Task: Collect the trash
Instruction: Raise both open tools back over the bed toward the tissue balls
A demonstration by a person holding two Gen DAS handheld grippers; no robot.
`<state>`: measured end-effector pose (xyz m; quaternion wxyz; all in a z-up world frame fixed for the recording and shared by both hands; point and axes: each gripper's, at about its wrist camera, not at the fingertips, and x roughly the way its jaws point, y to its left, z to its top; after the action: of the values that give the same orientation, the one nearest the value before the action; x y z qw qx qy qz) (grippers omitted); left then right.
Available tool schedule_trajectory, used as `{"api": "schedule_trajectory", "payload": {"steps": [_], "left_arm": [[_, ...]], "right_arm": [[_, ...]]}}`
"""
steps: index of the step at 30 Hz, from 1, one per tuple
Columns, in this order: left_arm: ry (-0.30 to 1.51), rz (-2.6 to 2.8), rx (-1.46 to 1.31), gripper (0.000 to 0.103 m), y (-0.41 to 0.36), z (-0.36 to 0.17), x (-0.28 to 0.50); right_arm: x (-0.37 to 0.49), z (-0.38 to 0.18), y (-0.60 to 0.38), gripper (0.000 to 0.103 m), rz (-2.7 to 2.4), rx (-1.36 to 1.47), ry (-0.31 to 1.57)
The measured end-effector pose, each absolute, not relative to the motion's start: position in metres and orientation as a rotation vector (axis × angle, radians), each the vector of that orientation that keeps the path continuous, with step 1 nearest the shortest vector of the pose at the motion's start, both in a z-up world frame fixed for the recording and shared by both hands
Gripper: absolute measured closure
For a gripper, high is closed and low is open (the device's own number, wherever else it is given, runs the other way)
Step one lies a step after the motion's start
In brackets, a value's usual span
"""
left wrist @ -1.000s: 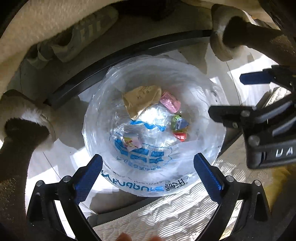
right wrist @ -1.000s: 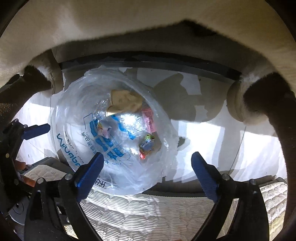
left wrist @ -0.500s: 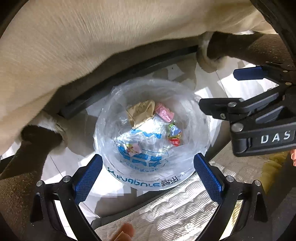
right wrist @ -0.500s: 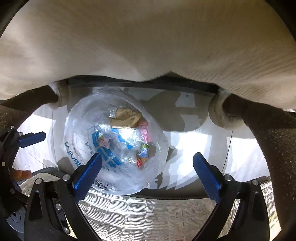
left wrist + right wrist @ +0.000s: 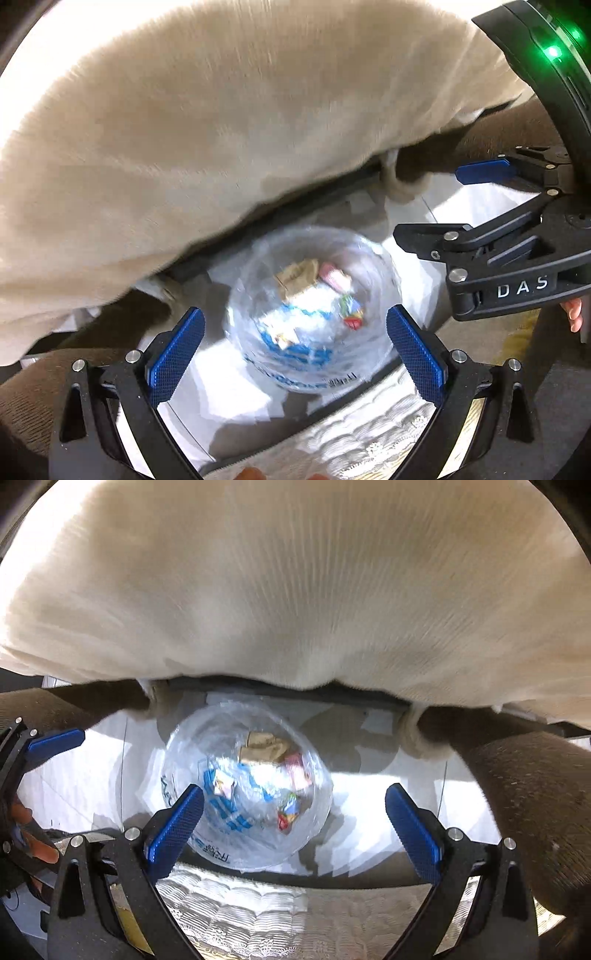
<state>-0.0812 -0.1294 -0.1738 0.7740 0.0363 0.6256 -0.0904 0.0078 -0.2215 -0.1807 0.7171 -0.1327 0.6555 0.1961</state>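
Observation:
A clear plastic bin bag with blue print (image 5: 314,314) lines a round bin on the floor; it also shows in the right wrist view (image 5: 247,790). Inside lie a crumpled brown paper (image 5: 295,275), a pink wrapper (image 5: 334,277), a red and green wrapper (image 5: 351,314) and a small pale scrap (image 5: 284,336). My left gripper (image 5: 295,350) is open and empty above the bin's near side. My right gripper (image 5: 293,823) is open and empty above the bin's right part; it also shows in the left wrist view (image 5: 454,206).
The person's cream jumper (image 5: 184,129) fills the upper half of both views. Brown-trousered legs (image 5: 517,782) stand either side of the bin. A pale quilted mat (image 5: 277,915) lies at the near edge. The white floor (image 5: 369,812) is sunlit.
Both grippers have risen and drawn back, so the bin looks smaller and lower. The cream jumper has come to cover the upper half of both views. Both grippers stayed open.

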Motion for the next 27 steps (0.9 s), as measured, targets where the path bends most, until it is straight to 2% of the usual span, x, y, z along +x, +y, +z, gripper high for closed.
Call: {"api": "schedule_trajectory", "payload": {"steps": [17,27], "left_arm": [[1.029,-0.216,0.034,0.006,-0.120,-0.092,-0.096],[0.896,-0.189,0.028,0.006,-0.086,-0.053,-0.058]], "right_arm": [[0.000,-0.064,-0.231,0.006,0.523,-0.255,0.981],[0.045,-0.020,-0.218,0.006,0.582,-0.249,0.898]]}}
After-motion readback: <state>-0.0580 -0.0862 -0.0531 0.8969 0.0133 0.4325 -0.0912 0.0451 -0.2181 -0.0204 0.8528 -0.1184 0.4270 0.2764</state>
